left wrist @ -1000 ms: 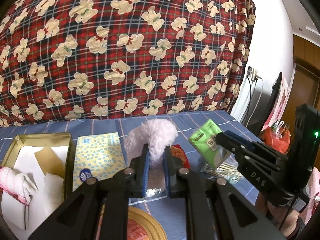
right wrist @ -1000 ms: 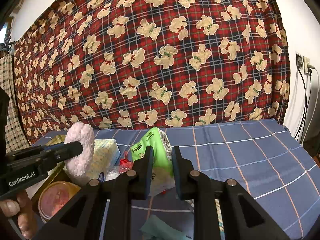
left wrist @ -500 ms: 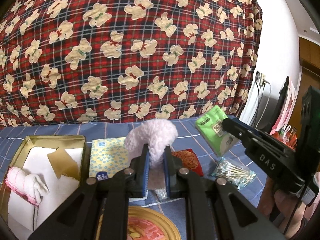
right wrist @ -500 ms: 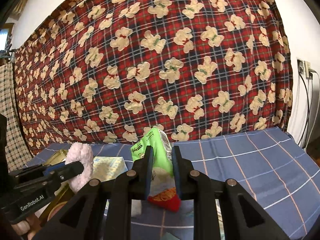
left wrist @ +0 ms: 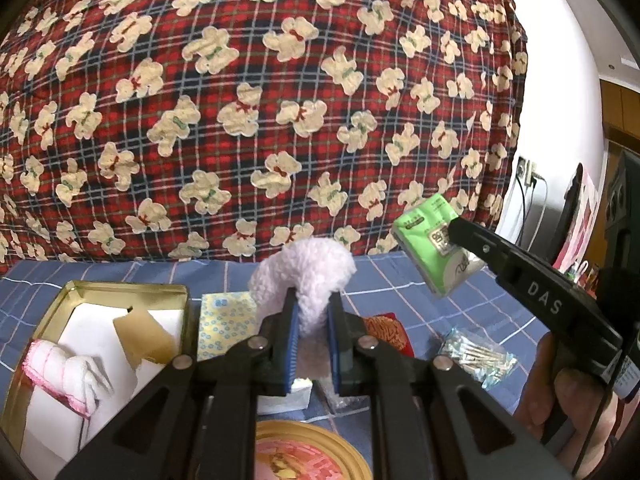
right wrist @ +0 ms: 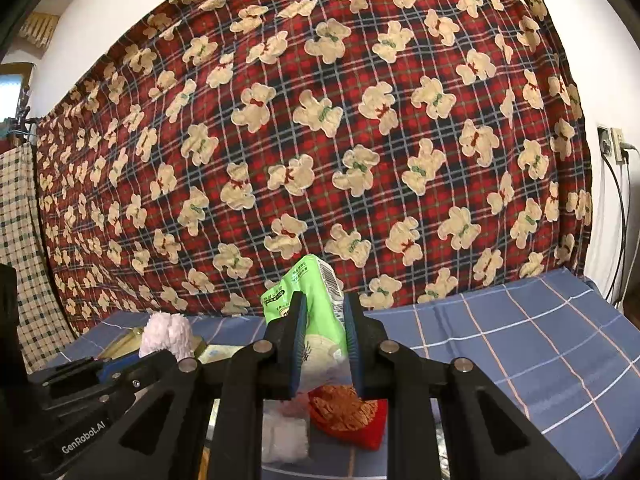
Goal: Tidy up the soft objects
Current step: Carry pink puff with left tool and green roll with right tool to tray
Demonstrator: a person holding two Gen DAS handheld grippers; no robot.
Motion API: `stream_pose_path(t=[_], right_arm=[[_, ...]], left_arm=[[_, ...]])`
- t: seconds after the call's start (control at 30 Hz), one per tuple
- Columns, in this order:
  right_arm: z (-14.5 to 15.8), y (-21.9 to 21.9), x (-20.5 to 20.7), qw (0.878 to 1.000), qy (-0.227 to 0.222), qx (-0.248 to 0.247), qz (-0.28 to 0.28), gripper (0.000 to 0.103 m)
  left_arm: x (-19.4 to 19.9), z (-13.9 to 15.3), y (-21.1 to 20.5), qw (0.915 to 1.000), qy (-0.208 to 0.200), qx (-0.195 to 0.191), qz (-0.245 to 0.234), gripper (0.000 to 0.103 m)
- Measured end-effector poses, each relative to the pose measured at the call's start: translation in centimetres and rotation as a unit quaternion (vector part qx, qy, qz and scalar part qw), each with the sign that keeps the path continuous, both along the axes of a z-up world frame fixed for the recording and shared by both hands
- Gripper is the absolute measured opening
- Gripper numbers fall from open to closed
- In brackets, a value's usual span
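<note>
- Left gripper (left wrist: pixel 313 338): jaws clamped on fluffy pink puff (left wrist: pixel 306 276), long axis upright, above the table (left wrist: pixel 400 280).
- Right gripper (right wrist: pixel 325 344): jaws clamped on green tissue pack (right wrist: pixel 316 300), long axis tilted up, top toward plaid bear blanket (right wrist: pixel 320 120).

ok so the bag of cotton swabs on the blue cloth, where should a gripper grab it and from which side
Probably across its narrow width near the middle, coming from above. The bag of cotton swabs lies flat on the blue checked cloth, long and thin, so jaws set across the sticks would bunch them together. Its plastic looks loose and slippery. Both grippers are full now: the left gripper holds the fluffy pink item, the right gripper the green tissue pack.
</note>
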State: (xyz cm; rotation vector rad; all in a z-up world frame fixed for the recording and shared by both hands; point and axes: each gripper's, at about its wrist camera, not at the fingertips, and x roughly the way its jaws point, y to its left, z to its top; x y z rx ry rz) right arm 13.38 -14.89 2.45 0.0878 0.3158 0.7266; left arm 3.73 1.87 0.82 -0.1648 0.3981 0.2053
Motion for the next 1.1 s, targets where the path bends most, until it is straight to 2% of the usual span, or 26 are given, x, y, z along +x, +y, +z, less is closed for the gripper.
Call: stream_pose_path(t=[0.5, 0.87, 1.1], right_arm=[[1.0, 2.4, -1.2, 1.000, -0.017, 0.005, 0.024, 0.020], [1.7, 4.1, -1.9, 0.999, -0.023, 0.024, 0.042, 0.021], [2.3, 5.7, -2.7, 0.997, -0.024, 0.039, 0.066, 0.021]], left_arm=[[-1.5, 0.5, 1.8, 0.9993, -0.021, -0.002, 0.030, 0.010], [-2.6, 0.8, 2.8, 0.9956, -0.037, 0.027, 0.082, 0.010], [-3.4, 0.6, 4.1, 0.9914, -0.040, 0.025, 0.122, 0.010]])
